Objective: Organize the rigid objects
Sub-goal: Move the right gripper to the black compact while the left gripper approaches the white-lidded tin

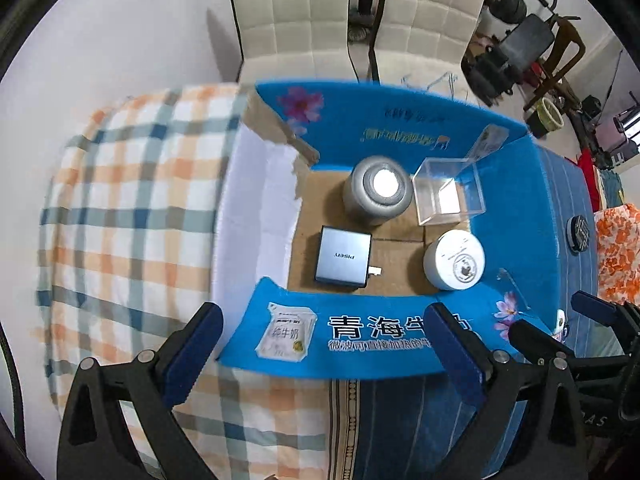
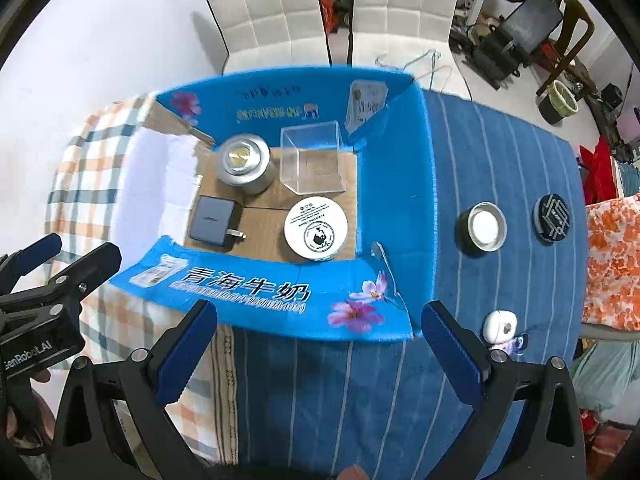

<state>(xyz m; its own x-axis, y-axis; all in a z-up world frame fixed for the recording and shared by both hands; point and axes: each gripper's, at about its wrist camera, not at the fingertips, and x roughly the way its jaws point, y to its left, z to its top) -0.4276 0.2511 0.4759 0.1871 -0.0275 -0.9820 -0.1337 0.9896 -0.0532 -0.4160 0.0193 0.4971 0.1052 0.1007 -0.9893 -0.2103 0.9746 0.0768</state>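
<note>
An open blue cardboard box holds a silver tin, a clear plastic cube, a grey charger and a white round tin. On the blue striped cloth right of the box lie a black-and-silver round tin, a black patterned disc and a small white case. My left gripper is open and empty before the box's near flap. My right gripper is open and empty, also near the front flap.
A checked orange-blue cloth covers the table's left side. Two white padded chairs stand behind. An orange floral fabric lies at the right edge. Clutter fills the far right.
</note>
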